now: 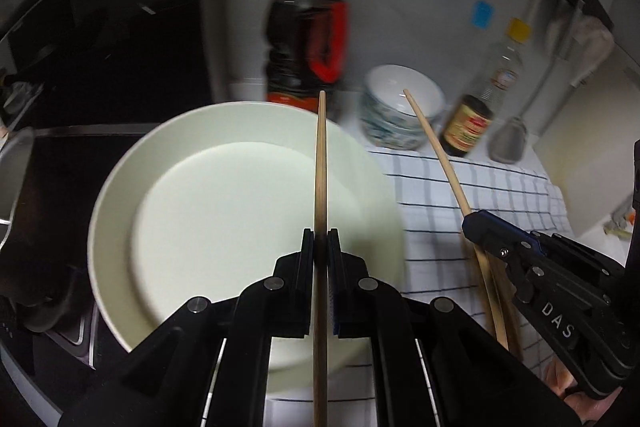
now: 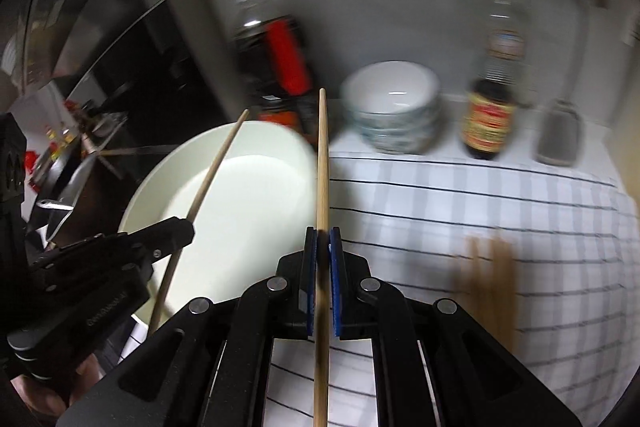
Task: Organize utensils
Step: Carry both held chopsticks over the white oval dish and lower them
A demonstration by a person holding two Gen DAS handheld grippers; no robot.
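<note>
In the left wrist view, the left gripper (image 1: 321,239) at lower centre was clamped on 1 chopstick (image 1: 321,163) over the plate (image 1: 120,195). At lower right, the right gripper (image 1: 472,223) pinched another chopstick (image 1: 436,151) above the checked cloth (image 1: 500,187). This looked like the carrying step; next, both sticks needed a holder, not visible here.

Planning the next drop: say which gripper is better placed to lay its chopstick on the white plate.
Left, probably: the left gripper, shut on its chopstick, hangs over the plate; the right gripper hangs over the checked cloth.
</note>
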